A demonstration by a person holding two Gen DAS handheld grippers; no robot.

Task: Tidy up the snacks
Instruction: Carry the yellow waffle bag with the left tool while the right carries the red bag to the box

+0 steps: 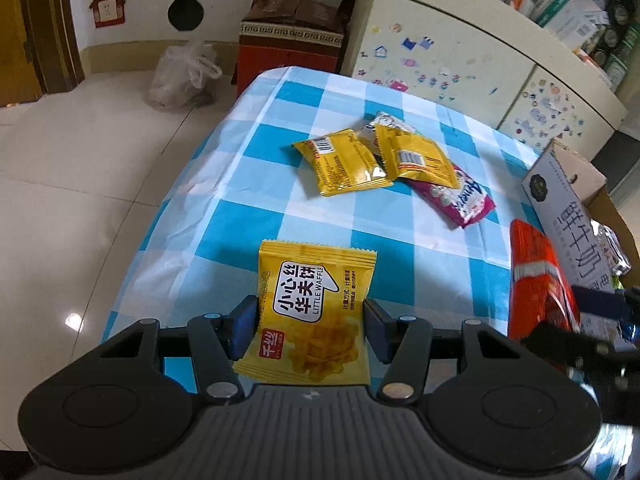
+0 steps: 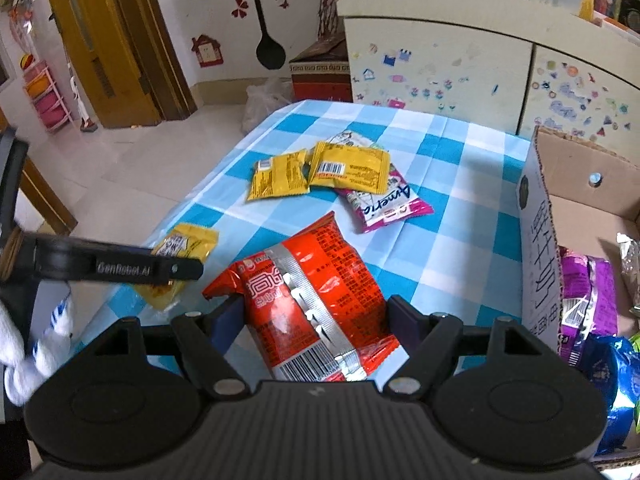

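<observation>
My left gripper (image 1: 310, 326) is shut on a yellow Little Waffle packet (image 1: 316, 304), held above the checked tablecloth (image 1: 248, 184). My right gripper (image 2: 316, 320) is shut on a red snack bag (image 2: 316, 292), held above the table beside the cardboard box (image 2: 540, 248). The red bag also shows in the left wrist view (image 1: 536, 280), and the waffle packet in the right wrist view (image 2: 184, 252). Two more yellow packets (image 1: 344, 162) (image 1: 416, 158) and a pink-and-white packet (image 1: 464, 200) lie in a pile at the table's middle.
The open cardboard box (image 1: 568, 216) stands at the table's right edge and holds purple (image 2: 588, 304), blue (image 2: 612, 384) and silver bags. A cream cabinet (image 2: 440, 56) stands behind the table. A plastic bag (image 1: 184, 76) and a red carton (image 1: 292, 40) sit on the floor.
</observation>
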